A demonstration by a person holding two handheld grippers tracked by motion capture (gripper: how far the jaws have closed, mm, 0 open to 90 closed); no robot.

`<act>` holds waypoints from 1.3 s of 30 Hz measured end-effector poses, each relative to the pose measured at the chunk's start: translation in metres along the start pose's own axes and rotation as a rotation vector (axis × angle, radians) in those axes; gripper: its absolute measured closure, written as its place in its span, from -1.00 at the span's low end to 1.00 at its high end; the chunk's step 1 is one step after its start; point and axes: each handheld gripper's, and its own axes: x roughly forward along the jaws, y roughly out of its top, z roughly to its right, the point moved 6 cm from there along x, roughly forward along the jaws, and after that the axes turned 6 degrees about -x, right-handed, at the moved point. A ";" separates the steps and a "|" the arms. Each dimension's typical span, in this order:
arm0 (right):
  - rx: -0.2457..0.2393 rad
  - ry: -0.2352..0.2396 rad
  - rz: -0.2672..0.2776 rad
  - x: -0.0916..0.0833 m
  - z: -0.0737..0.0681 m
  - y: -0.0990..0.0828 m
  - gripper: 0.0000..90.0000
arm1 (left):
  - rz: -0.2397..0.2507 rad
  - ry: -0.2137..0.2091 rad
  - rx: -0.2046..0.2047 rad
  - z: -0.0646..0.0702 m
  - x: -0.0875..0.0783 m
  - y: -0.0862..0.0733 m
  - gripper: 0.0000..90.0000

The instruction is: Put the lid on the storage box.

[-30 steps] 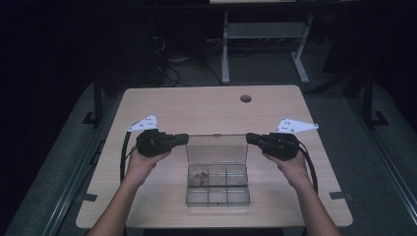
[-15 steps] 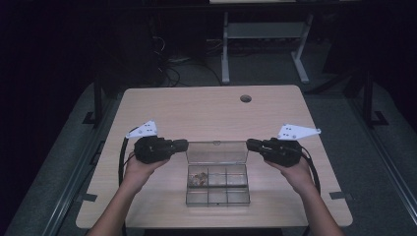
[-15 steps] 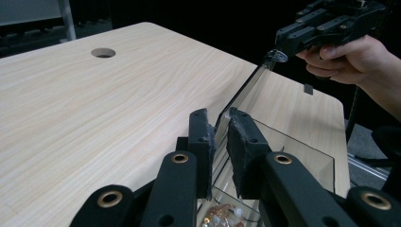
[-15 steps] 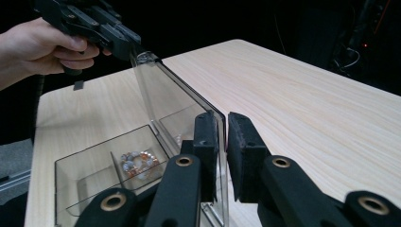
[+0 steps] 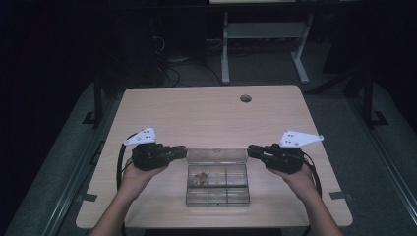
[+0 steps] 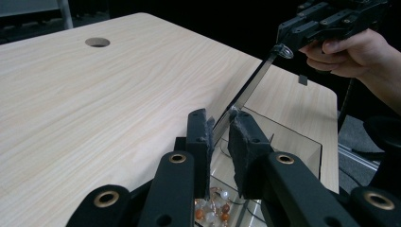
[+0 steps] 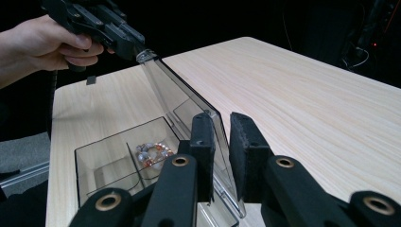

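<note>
- The left gripper (image 5: 183,149), seen from above, lies level in the person's left hand (image 5: 140,172) and points toward the middle of the table.
- In the left gripper view its two black jaws stand a narrow gap apart with the edge of the clear lid (image 6: 246,92) running between them; the jaws have just been opening, and the pads look slightly clear of the lid rather than pressing on it.
- The right gripper (image 5: 250,149) mirrors it from the other side, level in the right hand (image 5: 295,178), pointing inward at the lid's opposite end.
- In the right gripper view its jaws also stand a narrow gap apart and have just been opening; the lid's corner (image 7: 208,118) sits at the left-hand pad, and whether it touches cannot be told.
- The lid (image 5: 216,155) stands raised, tilted back on its hinge along the far side of a clear compartment box (image 5: 217,195).
- The box rests on the near middle of the pale wooden table (image 5: 196,118), between the two hands.
- One far-left compartment holds a small cluster of orange, white and brown beads (image 5: 198,178).
- A round cable hole (image 5: 245,98) sits near the table's far edge.
- Beyond the table, a white desk frame (image 5: 260,49) stands on a dark floor.
</note>
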 end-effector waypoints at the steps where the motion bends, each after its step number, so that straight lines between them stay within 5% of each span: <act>1: -0.002 0.000 0.001 0.000 0.000 0.000 0.76 | -0.001 0.000 -0.002 0.000 0.000 0.000 0.73; 9: -0.002 0.000 -0.001 0.000 0.000 -0.001 0.76 | 0.008 -0.012 -0.025 0.002 -0.013 -0.003 0.58; 13: 0.000 -0.001 0.001 0.000 0.000 -0.001 0.76 | 0.000 -0.015 -0.029 0.003 -0.019 -0.008 0.82; 16: 0.001 0.000 -0.003 0.000 -0.001 -0.001 0.76 | -0.031 -0.024 -0.018 0.005 -0.015 -0.014 0.99; 33: 0.010 0.003 -0.022 -0.005 -0.005 -0.005 0.65 | -0.027 -0.036 -0.029 0.007 -0.003 -0.018 0.99; 39: 0.057 0.016 -0.036 -0.015 -0.005 -0.015 0.75 | -0.031 -0.041 -0.027 0.006 -0.003 -0.019 0.99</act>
